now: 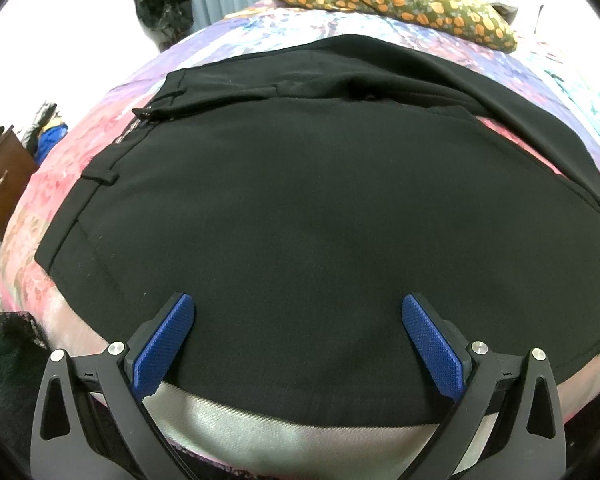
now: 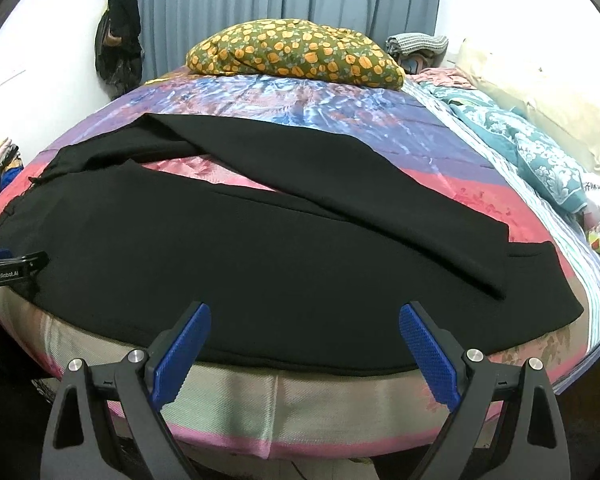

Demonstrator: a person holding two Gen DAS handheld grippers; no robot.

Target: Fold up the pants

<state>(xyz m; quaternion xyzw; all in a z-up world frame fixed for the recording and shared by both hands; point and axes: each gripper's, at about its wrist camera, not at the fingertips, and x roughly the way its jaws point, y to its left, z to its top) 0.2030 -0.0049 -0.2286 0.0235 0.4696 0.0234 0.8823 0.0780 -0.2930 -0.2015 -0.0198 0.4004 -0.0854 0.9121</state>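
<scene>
Black pants (image 1: 300,208) lie flat on the bed with the waistband (image 1: 100,176) at the left. In the right wrist view the pants (image 2: 240,260) stretch rightward, with the far leg (image 2: 340,184) lying diagonally over the near one. My left gripper (image 1: 298,304) is open and empty, its blue pads (image 1: 164,344) over the near edge of the pants by the waist. My right gripper (image 2: 304,312) is open and empty over the near edge of the near leg. The left gripper's body shows at the left edge of the right wrist view (image 2: 8,268).
The bed has a colourful patterned cover (image 2: 300,100). A pumpkin-print pillow (image 2: 296,52) sits at the far end. A teal blanket (image 2: 532,148) and cream pillows (image 2: 540,92) lie along the right. A wooden cabinet (image 1: 0,184) stands at the left. Dark clothes (image 2: 118,28) hang on the wall.
</scene>
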